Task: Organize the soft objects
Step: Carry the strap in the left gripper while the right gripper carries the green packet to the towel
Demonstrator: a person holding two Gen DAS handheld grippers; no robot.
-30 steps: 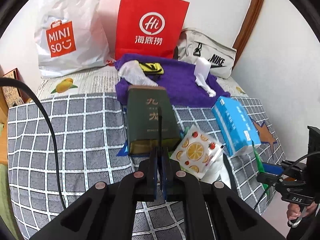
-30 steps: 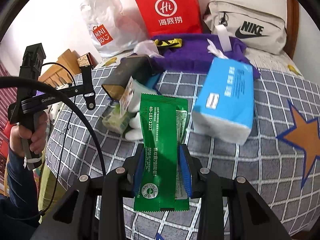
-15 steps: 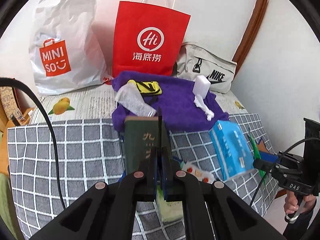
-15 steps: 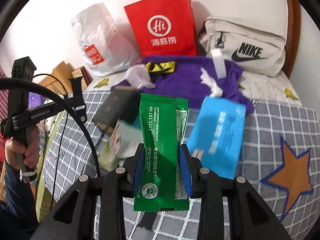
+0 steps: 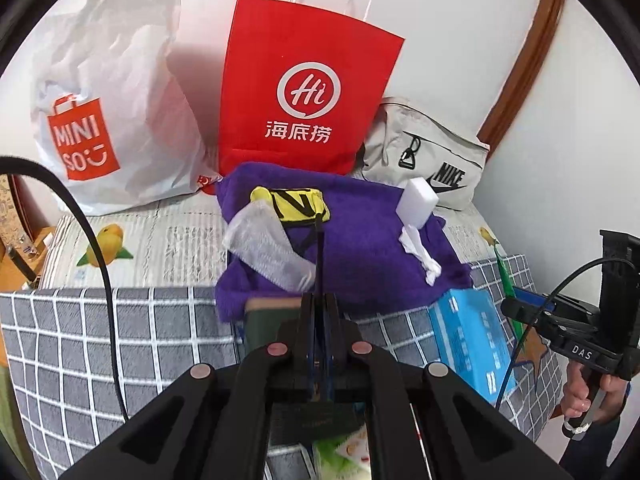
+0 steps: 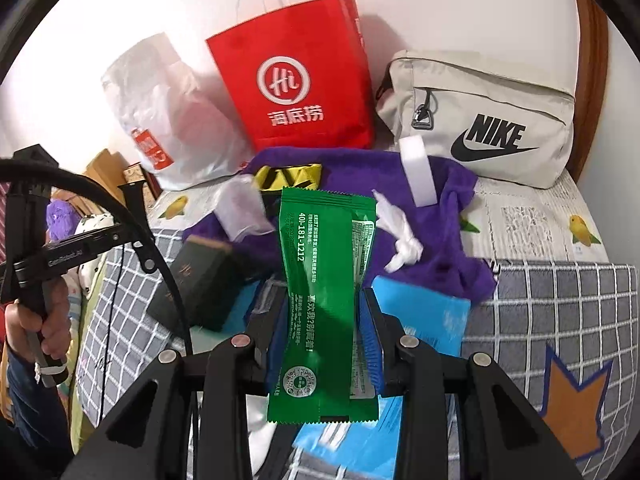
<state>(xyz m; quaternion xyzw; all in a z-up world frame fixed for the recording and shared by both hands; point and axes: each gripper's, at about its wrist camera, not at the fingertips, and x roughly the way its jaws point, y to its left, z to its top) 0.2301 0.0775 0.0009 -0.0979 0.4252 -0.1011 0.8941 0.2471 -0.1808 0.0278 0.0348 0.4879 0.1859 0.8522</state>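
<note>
My right gripper point(image 6: 326, 320) is shut on a green wipe packet point(image 6: 326, 280) and holds it upright above the bed. My left gripper point(image 5: 319, 320) is shut on a thin dark flat thing seen edge-on point(image 5: 319, 256); I cannot tell what it is. A purple towel point(image 5: 360, 248) lies ahead with a yellow-black pouch point(image 5: 298, 202), a clear plastic bag point(image 5: 268, 248), a white sponge point(image 5: 418, 202) and a crumpled tissue point(image 5: 420, 252) on it. The towel also shows in the right wrist view point(image 6: 452, 248). A blue tissue pack point(image 5: 470, 344) and a dark green box point(image 6: 196, 280) lie on the checked blanket point(image 5: 120, 340).
A white Miniso bag point(image 5: 100, 120), a red paper bag point(image 5: 304, 96) and a beige Nike bag point(image 5: 432, 160) stand against the wall behind the towel. The right gripper's handle and the hand on it point(image 5: 588, 360) are at the right edge.
Both grippers have risen and moved forward toward the purple towel. The box and tissue pack now sit lower and closer in both views. Both grips are unchanged.
</note>
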